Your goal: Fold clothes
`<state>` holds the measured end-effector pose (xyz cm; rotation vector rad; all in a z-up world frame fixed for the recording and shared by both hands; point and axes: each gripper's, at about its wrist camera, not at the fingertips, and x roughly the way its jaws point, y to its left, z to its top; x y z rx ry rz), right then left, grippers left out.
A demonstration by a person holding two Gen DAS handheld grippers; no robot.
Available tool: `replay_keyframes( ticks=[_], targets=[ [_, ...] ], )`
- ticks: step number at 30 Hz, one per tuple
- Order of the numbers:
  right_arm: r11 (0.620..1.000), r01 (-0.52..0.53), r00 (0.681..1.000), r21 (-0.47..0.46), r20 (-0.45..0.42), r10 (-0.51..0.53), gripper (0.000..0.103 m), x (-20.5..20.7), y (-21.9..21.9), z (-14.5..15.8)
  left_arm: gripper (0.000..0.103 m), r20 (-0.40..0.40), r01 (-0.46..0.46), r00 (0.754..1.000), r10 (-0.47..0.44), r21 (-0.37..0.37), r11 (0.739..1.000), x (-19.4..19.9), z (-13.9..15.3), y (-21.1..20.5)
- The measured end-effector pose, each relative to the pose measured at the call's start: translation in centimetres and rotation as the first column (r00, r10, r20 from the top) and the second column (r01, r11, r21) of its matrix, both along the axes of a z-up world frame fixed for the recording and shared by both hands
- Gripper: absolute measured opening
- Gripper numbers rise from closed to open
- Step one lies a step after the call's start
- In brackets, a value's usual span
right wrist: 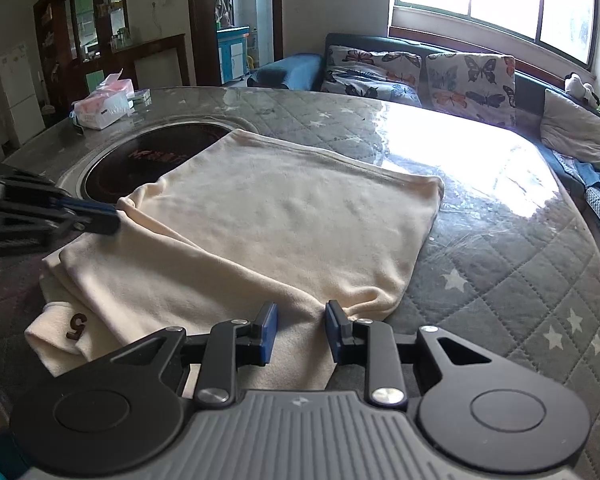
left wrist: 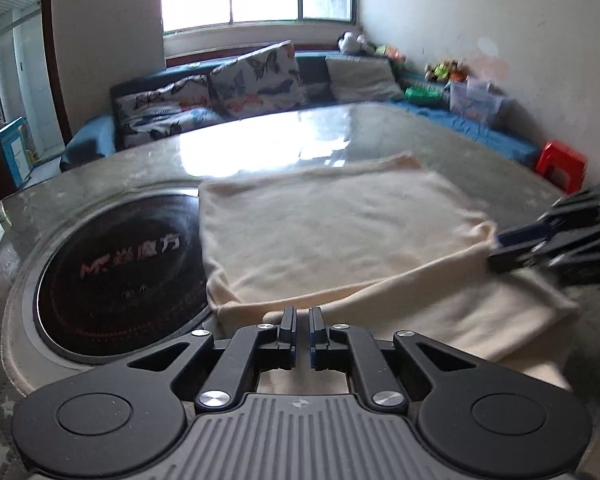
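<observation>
A cream garment (left wrist: pixel 340 224) (right wrist: pixel 284 220) lies folded in layers on the quilted table, with a brown "5" on its near left layer (right wrist: pixel 77 325). My left gripper (left wrist: pixel 302 318) sits at the garment's near edge, its jaws nearly closed with a narrow gap; no cloth shows between them. It also shows in the right wrist view (right wrist: pixel 100 216), touching the fold's left corner. My right gripper (right wrist: pixel 301 330) is open, with the garment's near right corner between its blue pads. It shows blurred in the left wrist view (left wrist: pixel 500 248) at the fold's right corner.
A round black induction cooktop (left wrist: pixel 120 276) (right wrist: pixel 160 160) is set into the table, partly under the garment. A tissue box (right wrist: pixel 102 106) stands at the far left. A sofa with butterfly cushions (right wrist: pixel 420 76) runs behind the table, and a red stool (left wrist: pixel 562 164) stands at right.
</observation>
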<state>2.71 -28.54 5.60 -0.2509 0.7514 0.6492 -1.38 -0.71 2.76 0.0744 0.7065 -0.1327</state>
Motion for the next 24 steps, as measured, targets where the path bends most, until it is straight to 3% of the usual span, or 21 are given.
replay_keyframes(
  ticks=[5, 10, 17, 24],
  targets=[
    [0.998, -0.053, 0.998, -0.013, 0.021, 0.054, 0.026, -1.8, -0.2, 1.4, 0.007, -0.002, 0.016, 1.000, -0.016, 0.022, 1.000, -0.2, -0.7, 0.1],
    [0.990, -0.131, 0.991, -0.049, -0.001, 0.131, 0.025, -4.2, 0.4, 0.5, 0.008, 0.007, 0.023, 1.000, -0.023, 0.039, 0.999, -0.7, -0.6, 0.1],
    [0.987, -0.149, 0.987, -0.061, 0.057, 0.153, 0.025, -6.4, 0.2, 1.3, 0.009, 0.031, 0.059, 0.998, -0.061, 0.065, 0.996, -3.1, 0.1, 0.2],
    [0.984, -0.157, 0.986, -0.085, 0.044, 0.162, 0.025, -6.9, 0.2, 0.4, 0.015, 0.030, 0.085, 0.996, -0.089, 0.117, 0.989, -4.8, -0.2, 0.0]
  ],
)
